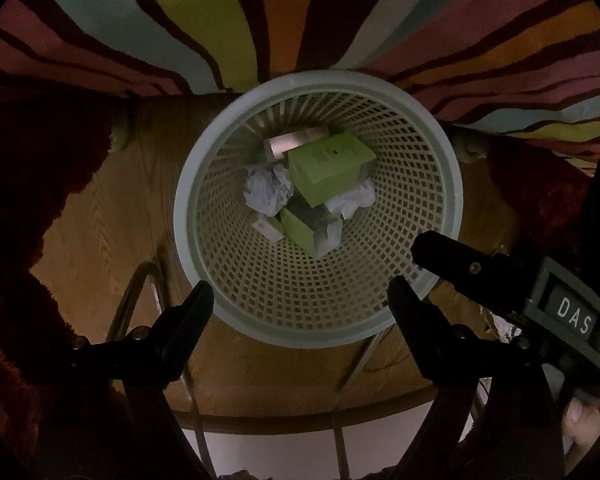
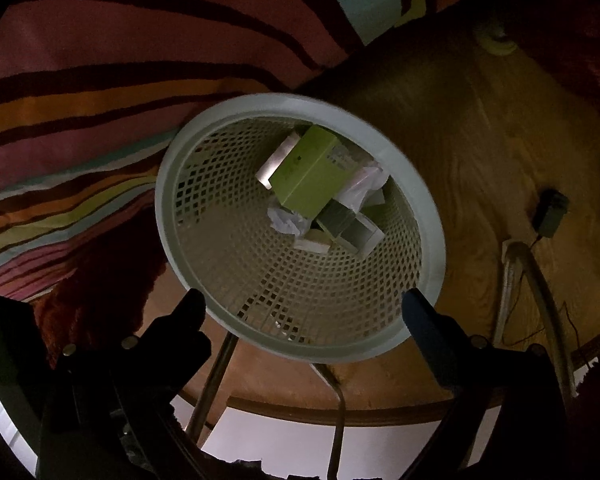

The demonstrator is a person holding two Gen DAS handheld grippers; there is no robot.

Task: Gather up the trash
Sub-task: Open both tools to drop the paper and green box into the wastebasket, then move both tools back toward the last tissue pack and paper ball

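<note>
Right tongs [image 1: 428, 246] (left view only), basket [image 1: 440, 152], green box [image 1: 328, 168]

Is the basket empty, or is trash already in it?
Not empty. The basket holds a green box, crumpled paper and other small boxes at its bottom.

Below me, pale lattice wastebasket [image 1: 428, 184] upright on wood floor, green box [image 1: 328, 166] tilted atop crumpled white paper [image 1: 266, 192] inside
</note>
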